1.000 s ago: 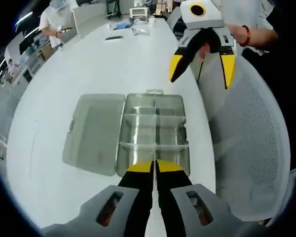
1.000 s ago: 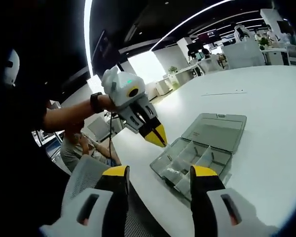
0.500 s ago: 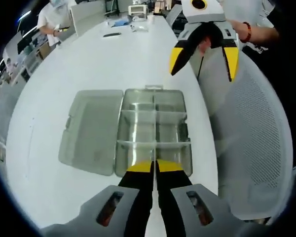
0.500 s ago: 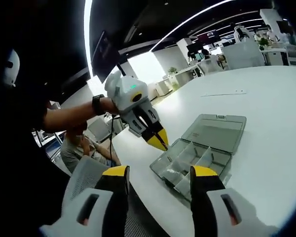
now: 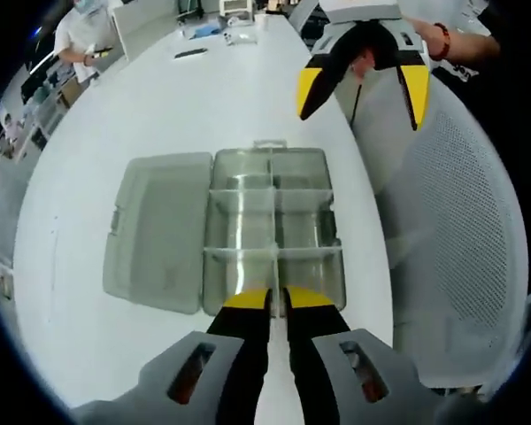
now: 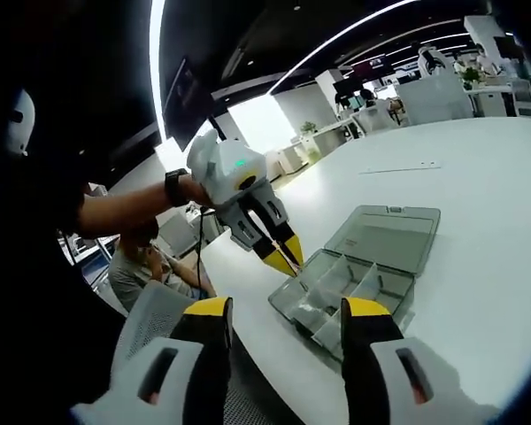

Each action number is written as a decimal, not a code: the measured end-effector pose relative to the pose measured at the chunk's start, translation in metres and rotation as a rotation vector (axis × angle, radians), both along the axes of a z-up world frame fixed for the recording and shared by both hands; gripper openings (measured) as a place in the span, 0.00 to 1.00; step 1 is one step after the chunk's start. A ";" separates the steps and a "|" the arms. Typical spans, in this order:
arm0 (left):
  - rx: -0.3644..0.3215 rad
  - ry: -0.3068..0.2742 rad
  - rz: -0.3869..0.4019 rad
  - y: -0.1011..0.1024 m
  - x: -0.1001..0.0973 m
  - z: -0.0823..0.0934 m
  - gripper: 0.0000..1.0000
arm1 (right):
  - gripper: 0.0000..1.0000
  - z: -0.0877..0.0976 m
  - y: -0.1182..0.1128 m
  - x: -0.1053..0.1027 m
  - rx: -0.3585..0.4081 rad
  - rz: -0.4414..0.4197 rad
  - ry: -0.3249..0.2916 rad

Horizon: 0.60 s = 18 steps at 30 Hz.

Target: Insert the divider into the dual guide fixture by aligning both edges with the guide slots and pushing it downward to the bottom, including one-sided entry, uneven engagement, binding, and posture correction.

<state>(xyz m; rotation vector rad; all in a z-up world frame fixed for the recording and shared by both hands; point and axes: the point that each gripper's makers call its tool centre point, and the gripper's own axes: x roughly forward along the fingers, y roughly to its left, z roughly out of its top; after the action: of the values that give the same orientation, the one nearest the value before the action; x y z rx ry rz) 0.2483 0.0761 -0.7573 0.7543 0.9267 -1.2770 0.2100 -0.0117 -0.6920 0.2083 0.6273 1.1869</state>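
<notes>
Since the earlier frame, we see the left gripper [image 5: 276, 297] has come lower toward the near edge of the compartment box [image 5: 273, 228], its jaws pressed almost together on a thin clear divider [image 5: 272, 276] standing edge-on. The right gripper [image 6: 283, 320] hangs aside with jaws wide and empty. The box lies open, lid [image 5: 155, 228] flat, on the white tabletop [image 5: 177, 106] beside a mesh chair [image 5: 460, 257].

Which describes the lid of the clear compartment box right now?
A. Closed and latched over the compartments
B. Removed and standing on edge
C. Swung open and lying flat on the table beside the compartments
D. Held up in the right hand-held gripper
C: the lid lies flat on the white table, hinged beside the divided box.
</notes>
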 end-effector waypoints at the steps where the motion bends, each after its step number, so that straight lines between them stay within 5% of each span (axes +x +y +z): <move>1: -0.003 0.005 0.006 0.001 -0.001 0.001 0.10 | 0.46 0.000 0.000 0.000 0.001 0.000 0.001; 10: -0.031 -0.007 0.023 0.004 0.002 0.007 0.04 | 0.46 -0.001 0.003 -0.002 -0.002 0.011 0.001; 18: -0.079 -0.025 0.055 0.004 0.004 0.012 0.13 | 0.46 -0.001 0.003 -0.002 -0.007 0.011 0.000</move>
<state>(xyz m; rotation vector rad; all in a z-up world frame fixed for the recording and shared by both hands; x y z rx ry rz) 0.2522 0.0797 -0.7455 0.6776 0.8665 -1.2465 0.2081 -0.0092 -0.6933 0.1992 0.6332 1.1953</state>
